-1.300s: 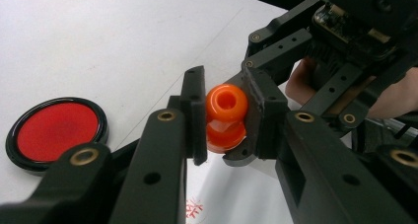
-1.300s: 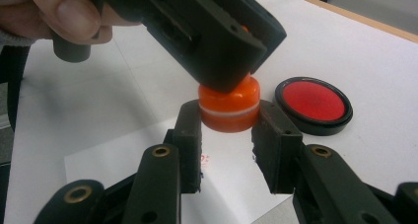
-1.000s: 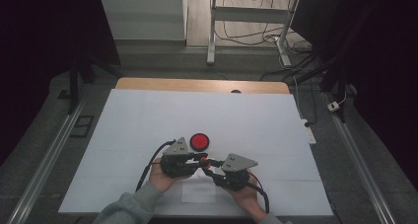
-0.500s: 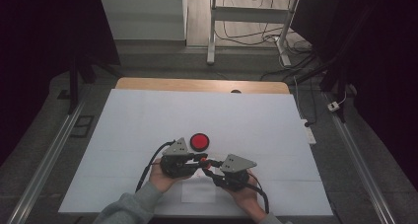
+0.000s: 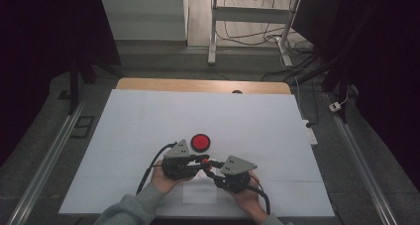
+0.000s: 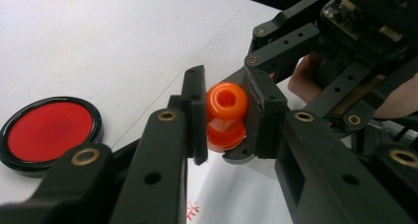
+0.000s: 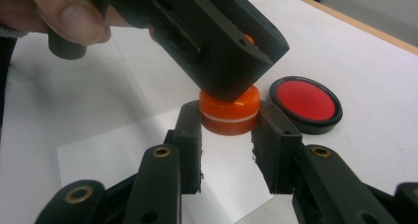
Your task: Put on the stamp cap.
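A small orange plastic piece (image 5: 204,162) hangs just above the table between both grippers. In the left gripper view its upper part (image 6: 226,101) has a round hole on top, and my left gripper (image 6: 224,105) is shut on it. In the right gripper view its lower part (image 7: 229,110) is a cap-like body with a white band, and my right gripper (image 7: 229,128) is shut on that. The left gripper (image 7: 217,41) reaches over it from above. A red disc with a black rim (image 5: 201,142) (image 6: 49,130) (image 7: 305,101) lies flat just beyond the grippers.
A white sheet (image 5: 148,121) covers the table, with a wooden edge (image 5: 198,84) at the far side. A small paper slip (image 5: 198,193) lies under the hands. Metal rails (image 5: 44,165) run along both sides, and a power strip (image 5: 310,131) sits off the right edge.
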{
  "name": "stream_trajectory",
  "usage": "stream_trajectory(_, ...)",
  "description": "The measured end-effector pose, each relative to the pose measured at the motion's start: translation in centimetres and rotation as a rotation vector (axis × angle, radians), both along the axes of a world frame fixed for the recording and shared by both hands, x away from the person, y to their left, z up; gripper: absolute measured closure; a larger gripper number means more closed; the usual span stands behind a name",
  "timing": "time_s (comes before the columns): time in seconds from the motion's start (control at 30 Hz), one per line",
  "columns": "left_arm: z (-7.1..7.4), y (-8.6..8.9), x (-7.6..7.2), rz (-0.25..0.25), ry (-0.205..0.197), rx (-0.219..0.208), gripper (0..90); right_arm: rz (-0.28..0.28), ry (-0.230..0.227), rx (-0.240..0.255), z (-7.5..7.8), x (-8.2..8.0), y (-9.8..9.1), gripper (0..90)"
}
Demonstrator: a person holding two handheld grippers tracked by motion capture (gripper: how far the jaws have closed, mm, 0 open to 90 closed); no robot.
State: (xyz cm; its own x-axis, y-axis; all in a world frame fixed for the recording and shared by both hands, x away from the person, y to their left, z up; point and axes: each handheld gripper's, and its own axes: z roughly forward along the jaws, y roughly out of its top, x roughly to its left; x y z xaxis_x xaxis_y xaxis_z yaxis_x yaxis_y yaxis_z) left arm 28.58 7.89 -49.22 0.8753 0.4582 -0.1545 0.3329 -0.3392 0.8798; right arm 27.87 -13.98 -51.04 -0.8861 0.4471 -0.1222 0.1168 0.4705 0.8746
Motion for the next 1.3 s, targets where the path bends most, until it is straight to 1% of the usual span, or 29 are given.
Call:
stream_trajectory(0.03, -0.07, -0.15, -0.13, 0.005, -0.01, 0.01, 72.5, -0.002, 0.0, -0.006, -0.01, 0.0, 0.0, 64.5)
stream_trajectory(0.07, -0.07, -0.15, -0.13, 0.005, -0.01, 0.01, 72.5, -0.002, 0.0, -0.006, -0.01, 0.0, 0.0, 64.5)
stream_trajectory(0.1, -0.1, -0.23, -0.18, 0.006, -0.016, 0.018, 72.5, 0.0, 0.0, -0.018, -0.04, 0.04, 0.02, 64.5)
stream_trajectory(0.2, -0.17, -0.39, -0.29, 0.008, -0.028, 0.037, 72.5, -0.001, 0.008, -0.025, -0.11, 0.02, 0.03, 64.5)
stream_trajectory(0.37, 0.0, -0.33, -0.27, 0.007, -0.028, 0.039, 72.4, 0.006, 0.012, -0.008, -0.18, 0.14, -0.02, 64.2)
stream_trajectory(0.4, 0.06, -0.36, -0.29, 0.006, -0.031, 0.045, 72.4, -0.001, 0.009, -0.009, -0.18, 0.08, 0.0, 64.1)
stream_trajectory(0.47, 0.12, -0.41, -0.32, 0.008, -0.037, 0.057, 72.3, 0.003, 0.009, -0.007, -0.21, 0.12, 0.0, 64.0)
stream_trajectory(0.5, 0.1, -0.47, -0.35, 0.009, -0.039, 0.065, 72.3, 0.006, 0.023, 0.003, -0.28, 0.23, -0.04, 63.5)
stream_trajectory(0.63, 0.12, -0.45, -0.34, 0.008, -0.038, 0.06, 72.2, 0.005, 0.032, 0.012, -0.38, 0.28, -0.1, 63.1)
stream_trajectory(0.73, 0.15, -0.35, -0.29, 0.012, -0.029, 0.041, 72.2, 0.004, 0.028, 0.021, -0.34, 0.28, -0.13, 62.4)
stream_trajectory(0.9, 0.23, -0.23, -0.23, 0.015, -0.026, 0.025, 72.2, 0.008, 0.037, 0.019, -0.4, 0.36, -0.12, 57.9)
stream_trajectory(0.97, 0.27, -0.15, -0.22, 0.019, -0.025, 0.021, 72.2, 0.013, 0.036, 0.016, -0.45, 0.35, -0.07, 57.3)
stream_trajectory(1.13, 0.34, 0.09, -0.12, 0.022, -0.022, 0.016, 72.2, 0.005, 0.038, 0.018, -0.45, 0.41, -0.16, 55.4)
stream_trajectory(1.17, 0.35, 0.12, -0.12, 0.022, -0.022, 0.016, 72.2, -0.004, 0.035, 0.01, -0.4, 0.4, -0.22, 55.0)
stream_trajectory(1.2, 0.36, 0.13, -0.11, 0.023, -0.021, 0.016, 72.2, -0.002, 0.036, 0.019, -0.42, 0.41, -0.27, 54.5)
stream_trajectory(1.3, 0.35, 0.19, -0.01, 0.026, -0.018, 0.02, 72.2, -0.011, 0.028, 0.017, -0.42, 0.44, -0.43, 53.9)
